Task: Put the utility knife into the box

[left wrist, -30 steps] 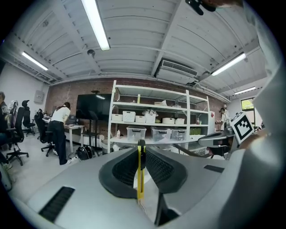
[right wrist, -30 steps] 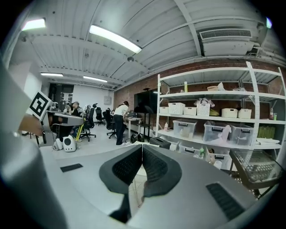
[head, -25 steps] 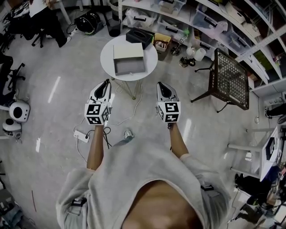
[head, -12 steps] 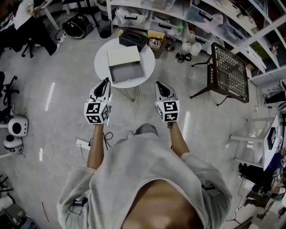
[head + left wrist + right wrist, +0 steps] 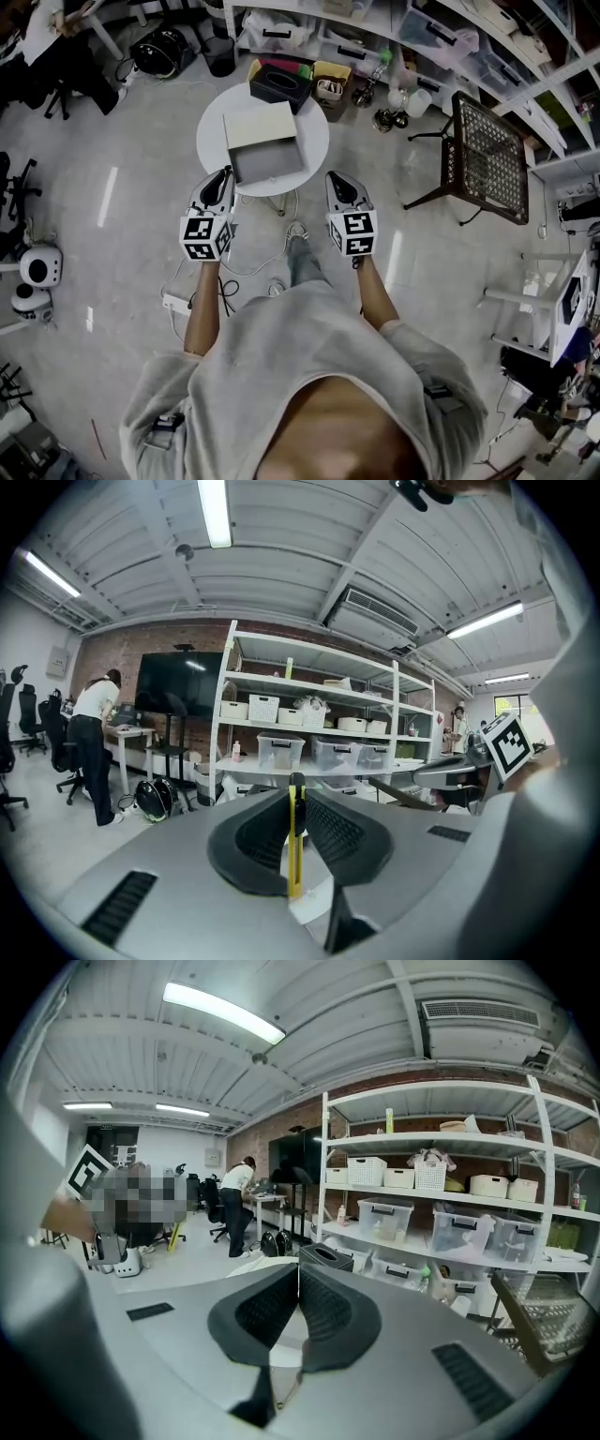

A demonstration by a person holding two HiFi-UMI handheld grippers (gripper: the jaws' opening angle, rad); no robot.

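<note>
A yellow utility knife [image 5: 295,841] stands upright, pinched between the jaws of my left gripper [image 5: 296,789], which is shut on it. From the head view the left gripper [image 5: 221,180] hovers just short of the round white table [image 5: 214,131], near its front left rim. The open grey box [image 5: 265,145] lies on that table, its tray facing me and its lid folded back. My right gripper [image 5: 339,183] hangs level with the left one, just right of the table; its jaws are pressed together with nothing between them [image 5: 298,1283].
A black tissue box [image 5: 280,86] and small bins sit behind the table under white shelving [image 5: 450,37]. A black mesh chair [image 5: 486,159] stands to the right. Cables and a power strip [image 5: 175,302] lie on the floor by my feet. A person [image 5: 94,733] stands at a desk far left.
I have stepped closer: the round table and box have drifted down toward both grippers. The grippers keep the same pose, the left still holding the knife.
</note>
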